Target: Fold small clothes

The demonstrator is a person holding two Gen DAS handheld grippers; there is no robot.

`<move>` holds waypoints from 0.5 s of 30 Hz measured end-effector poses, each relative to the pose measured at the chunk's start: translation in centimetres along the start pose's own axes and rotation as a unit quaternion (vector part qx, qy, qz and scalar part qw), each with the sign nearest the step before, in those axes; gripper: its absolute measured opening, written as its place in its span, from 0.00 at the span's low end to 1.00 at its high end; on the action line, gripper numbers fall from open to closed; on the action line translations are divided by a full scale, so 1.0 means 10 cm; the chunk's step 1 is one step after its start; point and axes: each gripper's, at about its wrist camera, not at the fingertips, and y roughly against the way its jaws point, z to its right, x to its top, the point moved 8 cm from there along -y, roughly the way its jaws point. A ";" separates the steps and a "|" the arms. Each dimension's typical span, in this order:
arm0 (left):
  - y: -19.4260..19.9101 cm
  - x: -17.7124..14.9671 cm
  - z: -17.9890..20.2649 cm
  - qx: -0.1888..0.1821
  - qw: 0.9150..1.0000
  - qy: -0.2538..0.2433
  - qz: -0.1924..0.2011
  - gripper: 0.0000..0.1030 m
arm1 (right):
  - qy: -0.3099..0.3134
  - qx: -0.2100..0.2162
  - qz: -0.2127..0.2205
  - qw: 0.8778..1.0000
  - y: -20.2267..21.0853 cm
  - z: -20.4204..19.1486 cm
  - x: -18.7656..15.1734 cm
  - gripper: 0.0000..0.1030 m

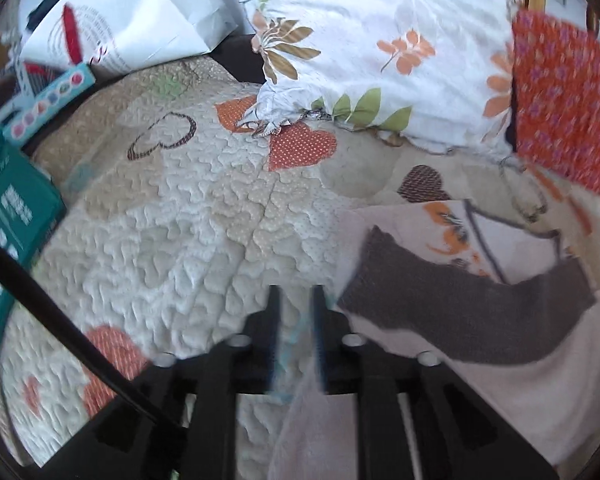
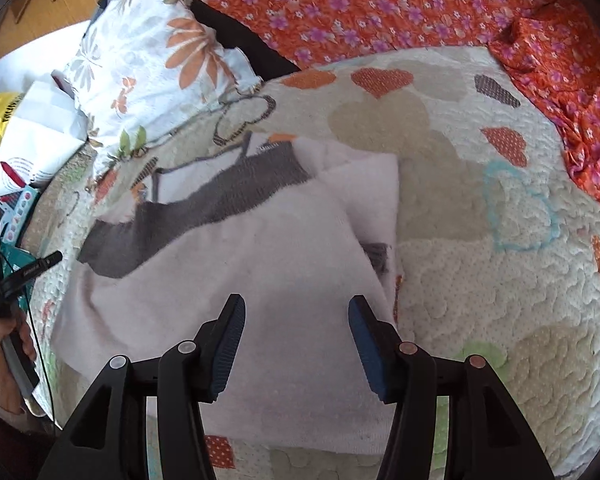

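Left gripper (image 1: 296,300) is hanging over the quilted bedspread (image 1: 172,216) with its jaws standing narrow; a pale fold of the small white garment (image 1: 512,384) is running up between them, but blur is keeping me from telling whether the pads are actually pinching it. The garment's grey band (image 1: 460,312) is lying just right of these tongs. Right gripper (image 2: 296,312) is hovering with jaws about half open, holding nothing, directly above the white garment (image 2: 260,264), which is lying partly folded on the bedspread (image 2: 480,280) ahead of and beneath the fingertips. Judgement: the fold is under way; doing it well is likely meaning confirming a firm pinch on the left edge first, then bringing the right tongs down on the near hem, lifting both corners level and carrying them toward the grey band (image 2: 204,208) so edges align without dragging the quilt. Writing: a teal box (image 1: 8,216) and a white paper bag (image 1: 132,12), far left of the left tongs, are bearing print too blurred to read; no brand is legible.
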 end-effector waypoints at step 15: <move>0.27 -0.88 -0.22 -0.061 0.992 0.079 -0.078 0.61 | -0.068 0.032 0.002 0.997 0.21 0.34 -0.07 0.67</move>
